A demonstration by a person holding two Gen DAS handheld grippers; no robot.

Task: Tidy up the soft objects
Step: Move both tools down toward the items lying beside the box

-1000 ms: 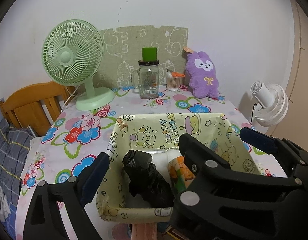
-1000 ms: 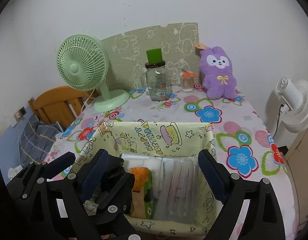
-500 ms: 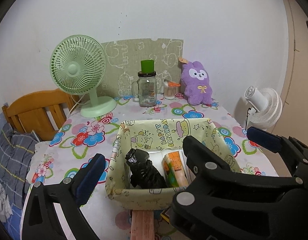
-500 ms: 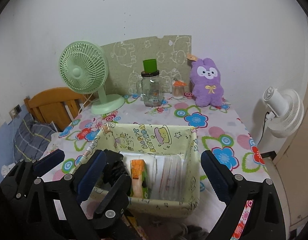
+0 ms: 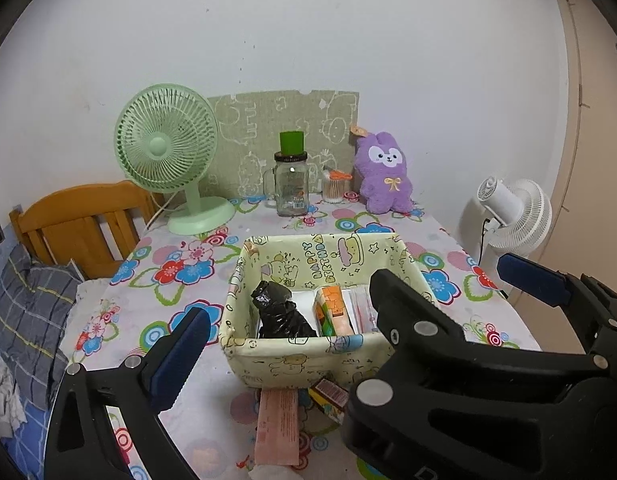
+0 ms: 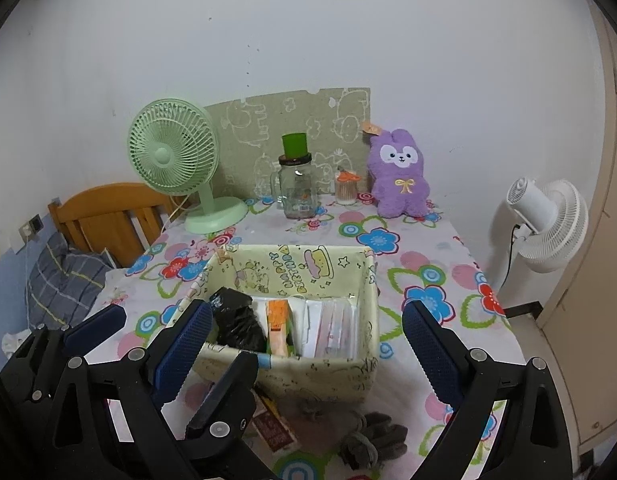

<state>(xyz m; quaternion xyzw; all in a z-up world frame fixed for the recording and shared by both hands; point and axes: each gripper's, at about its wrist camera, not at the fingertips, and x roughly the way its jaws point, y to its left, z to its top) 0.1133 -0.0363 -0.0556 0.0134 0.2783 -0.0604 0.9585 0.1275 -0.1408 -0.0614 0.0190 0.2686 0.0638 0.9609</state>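
A yellow cartoon-print fabric basket [image 5: 308, 360] [image 6: 320, 376] stands mid-table. Inside it are a crumpled black bag [image 5: 280, 312] [image 6: 238, 320], an orange-green pack [image 5: 332, 310] [image 6: 278, 324] and white and pink flat packs [image 6: 332, 328]. In front of the basket lie a pink pack [image 5: 276, 424], a small red box [image 5: 328, 394] [image 6: 274, 428] and grey gloves [image 6: 372, 438]. A purple plush bunny [image 5: 386, 178] [image 6: 400, 180] sits at the back. My left gripper [image 5: 300, 320] and right gripper [image 6: 308, 344] are both open and empty, side by side and overlapping, short of the basket's near wall.
At the back stand a green fan [image 5: 168, 152], a glass mug jar with a green lid [image 5: 291, 188] and a small swab holder [image 5: 333, 188]. A white fan [image 5: 512, 216] stands off the table's right edge. A wooden headboard [image 5: 76, 224] and plaid pillow [image 5: 28, 308] lie left.
Both grippers have drawn back and up from the basket, which now looks smaller and farther. The pink pack, red box and grey gloves in front of it have come into view.
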